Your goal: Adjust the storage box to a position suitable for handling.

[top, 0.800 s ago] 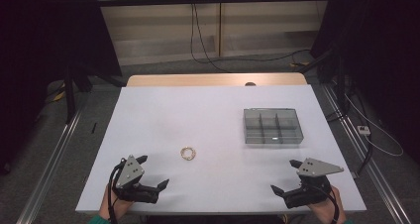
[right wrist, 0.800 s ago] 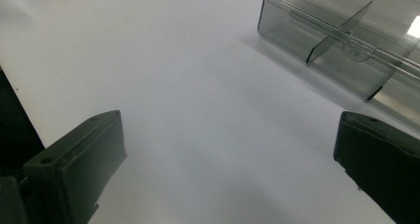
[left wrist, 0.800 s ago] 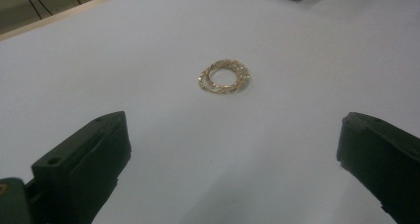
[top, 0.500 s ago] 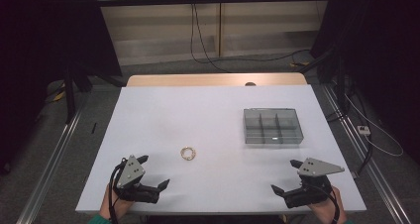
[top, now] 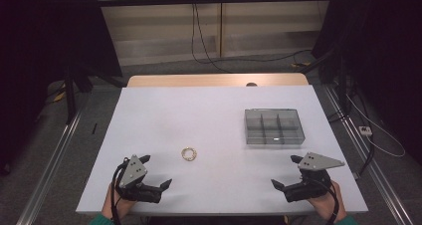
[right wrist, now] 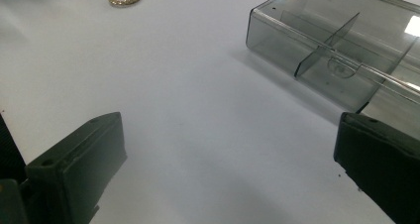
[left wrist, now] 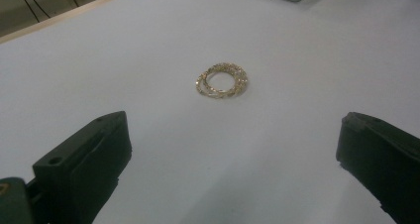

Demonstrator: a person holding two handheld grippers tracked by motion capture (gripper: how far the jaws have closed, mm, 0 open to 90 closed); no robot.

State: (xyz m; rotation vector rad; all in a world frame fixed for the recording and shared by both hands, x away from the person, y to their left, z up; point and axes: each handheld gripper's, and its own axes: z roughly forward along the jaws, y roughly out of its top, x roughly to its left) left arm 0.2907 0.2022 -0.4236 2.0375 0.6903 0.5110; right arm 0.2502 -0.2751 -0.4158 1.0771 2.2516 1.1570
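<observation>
**Nothing moved: both grippers parked, ring untouched**

No shift from the earlier frames, so no pickup begun. At the near edge: left gripper (top: 153,171) and right gripper (top: 284,171) low over the table (top: 219,110), jaws wide, empty, pointing inward. Farther in, gold ring (top: 189,154) flat, apart. Beyond, right: compartment box (top: 273,127).

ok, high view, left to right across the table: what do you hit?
left tongs → gold ring → clear divided box → right tongs
</observation>
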